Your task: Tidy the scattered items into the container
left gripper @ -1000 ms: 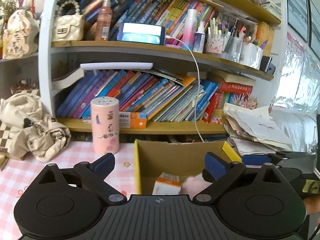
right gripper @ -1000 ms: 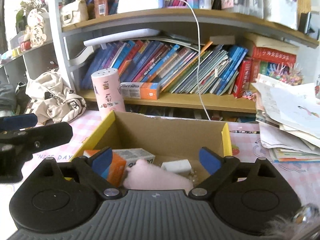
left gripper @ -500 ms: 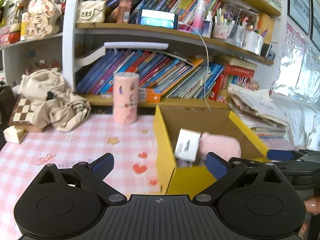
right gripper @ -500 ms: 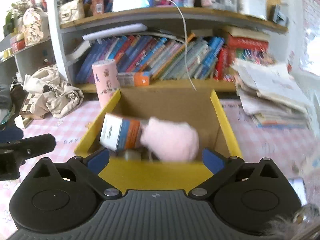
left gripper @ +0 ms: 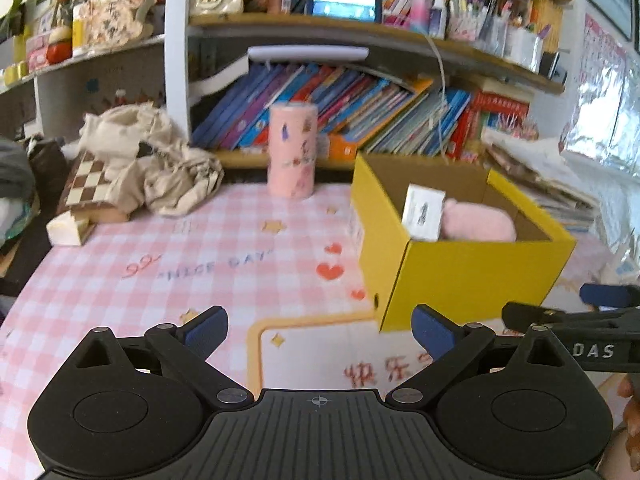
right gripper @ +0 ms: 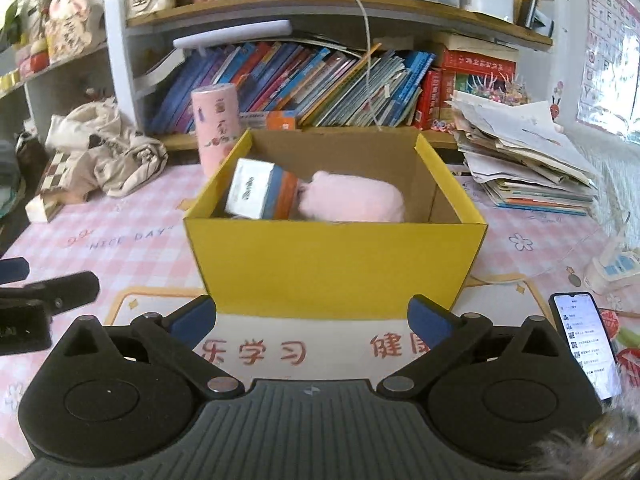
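A yellow cardboard box (right gripper: 336,264) stands on the pink checked tablecloth. Inside it lie a pink plush (right gripper: 352,202) and a small white, blue and orange carton (right gripper: 256,194) tilted against the left wall. My right gripper (right gripper: 312,318) hovers just in front of the box's near wall; its jaws are opening and nothing is between them. My left gripper (left gripper: 320,328) is open and empty, to the left of the yellow box (left gripper: 472,272) and short of its near corner. The plush (left gripper: 478,226) and carton (left gripper: 422,216) show over the rim. The right gripper's fingers (left gripper: 600,312) reach in at the right edge.
A pink cylinder tin (left gripper: 292,152) stands behind the box by the bookshelf. A beige cloth bag (left gripper: 152,160) and a chessboard (left gripper: 86,188) lie at the left. A phone (right gripper: 584,344) lies at the front right, and a paper stack (right gripper: 520,160) at the back right.
Both grippers have drawn back from above the box toward the table's front and sunk a little. The carton and plush now lie in the box. The right jaws have spread slightly.
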`<state>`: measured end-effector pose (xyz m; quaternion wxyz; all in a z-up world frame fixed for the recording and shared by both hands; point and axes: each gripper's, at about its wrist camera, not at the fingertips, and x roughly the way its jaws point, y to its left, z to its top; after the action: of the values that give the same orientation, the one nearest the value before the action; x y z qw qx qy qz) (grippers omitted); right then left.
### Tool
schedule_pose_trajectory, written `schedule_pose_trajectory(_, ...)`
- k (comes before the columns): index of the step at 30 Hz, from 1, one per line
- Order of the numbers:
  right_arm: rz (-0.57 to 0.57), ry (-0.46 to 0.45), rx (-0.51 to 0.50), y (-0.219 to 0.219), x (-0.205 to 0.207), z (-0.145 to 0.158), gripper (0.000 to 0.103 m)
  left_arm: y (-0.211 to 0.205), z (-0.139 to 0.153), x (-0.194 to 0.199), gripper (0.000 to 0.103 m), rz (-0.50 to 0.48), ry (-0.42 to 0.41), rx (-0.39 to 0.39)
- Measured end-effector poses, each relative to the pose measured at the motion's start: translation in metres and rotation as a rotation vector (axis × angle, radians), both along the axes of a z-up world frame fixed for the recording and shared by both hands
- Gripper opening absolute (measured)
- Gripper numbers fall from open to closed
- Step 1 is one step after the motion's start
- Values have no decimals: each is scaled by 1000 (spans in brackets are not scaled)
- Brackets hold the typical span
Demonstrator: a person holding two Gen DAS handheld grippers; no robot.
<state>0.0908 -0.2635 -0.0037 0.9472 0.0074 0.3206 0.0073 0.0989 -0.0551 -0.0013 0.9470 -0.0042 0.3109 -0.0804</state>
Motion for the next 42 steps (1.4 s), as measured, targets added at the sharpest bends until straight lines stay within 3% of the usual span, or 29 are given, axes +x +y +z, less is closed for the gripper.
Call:
schedule_pose_trajectory(24, -31, 62, -18, 39, -22, -8, 103, 35, 2, -20, 103, -43, -14, -10)
schedule_pose_trajectory(42, -16, 89, -40, 66, -35, -14, 103, 59, -5, -30, 103, -39, 19, -36)
